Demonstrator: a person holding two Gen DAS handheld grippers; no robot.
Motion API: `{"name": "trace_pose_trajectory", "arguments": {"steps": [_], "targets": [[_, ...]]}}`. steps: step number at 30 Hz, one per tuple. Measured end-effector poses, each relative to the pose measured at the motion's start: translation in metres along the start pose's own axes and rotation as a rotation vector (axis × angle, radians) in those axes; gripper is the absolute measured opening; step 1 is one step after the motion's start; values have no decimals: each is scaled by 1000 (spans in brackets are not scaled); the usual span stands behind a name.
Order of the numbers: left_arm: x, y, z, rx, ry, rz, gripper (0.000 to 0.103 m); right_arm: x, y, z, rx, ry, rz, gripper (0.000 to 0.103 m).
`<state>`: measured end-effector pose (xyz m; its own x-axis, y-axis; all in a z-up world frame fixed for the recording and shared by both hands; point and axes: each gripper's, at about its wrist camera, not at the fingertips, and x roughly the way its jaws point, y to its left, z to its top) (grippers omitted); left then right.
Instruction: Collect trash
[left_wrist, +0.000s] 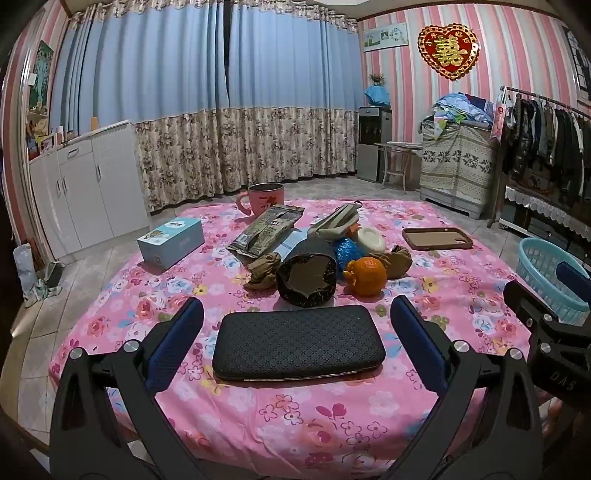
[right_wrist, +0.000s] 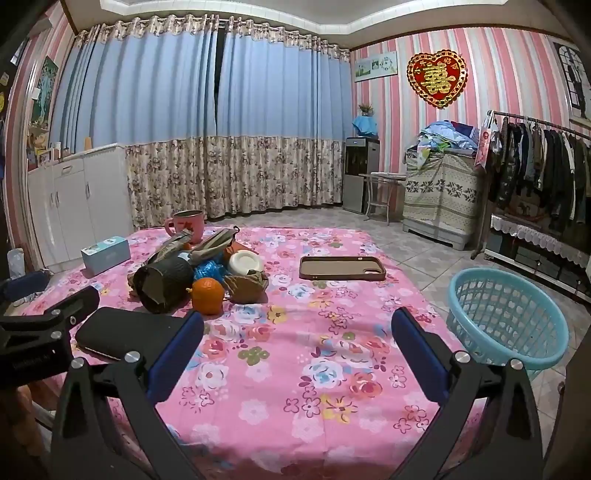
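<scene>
A heap of trash lies mid-table: a dark torn cup (left_wrist: 306, 280) (right_wrist: 164, 286), an orange peel (left_wrist: 365, 281) (right_wrist: 208, 295), brown crumpled paper (left_wrist: 263, 272) (right_wrist: 246, 285), a blue wrapper (left_wrist: 346, 249) (right_wrist: 208, 270), a white lid (left_wrist: 370, 239) (right_wrist: 244, 261), a dark snack bag (left_wrist: 266, 229) and a face mask (left_wrist: 337, 220) (right_wrist: 214, 242). My left gripper (left_wrist: 295, 319) is open and empty, its fingers on either side of a black case (left_wrist: 299, 341) (right_wrist: 125, 332). My right gripper (right_wrist: 297, 332) is open and empty over bare cloth. A light blue basket (right_wrist: 508, 321) (left_wrist: 546, 273) stands at the table's right.
On the pink flowered tablecloth (right_wrist: 295, 369) also lie a brown phone case (left_wrist: 437, 238) (right_wrist: 341, 267), a blue tissue box (left_wrist: 171, 242) (right_wrist: 105, 254) and a pink mug (left_wrist: 263, 197) (right_wrist: 186, 221). White cabinets stand left, a clothes rack right.
</scene>
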<state>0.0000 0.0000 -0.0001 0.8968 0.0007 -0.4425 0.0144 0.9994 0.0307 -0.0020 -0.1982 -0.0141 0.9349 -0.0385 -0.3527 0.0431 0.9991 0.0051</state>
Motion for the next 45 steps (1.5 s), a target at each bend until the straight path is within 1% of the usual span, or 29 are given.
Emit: {"name": "trace_pose_trajectory", "arguments": {"steps": [45], "targets": [[-1,0,0,5,-3,3,98,-2,-3,2,9,1,0,99]]}}
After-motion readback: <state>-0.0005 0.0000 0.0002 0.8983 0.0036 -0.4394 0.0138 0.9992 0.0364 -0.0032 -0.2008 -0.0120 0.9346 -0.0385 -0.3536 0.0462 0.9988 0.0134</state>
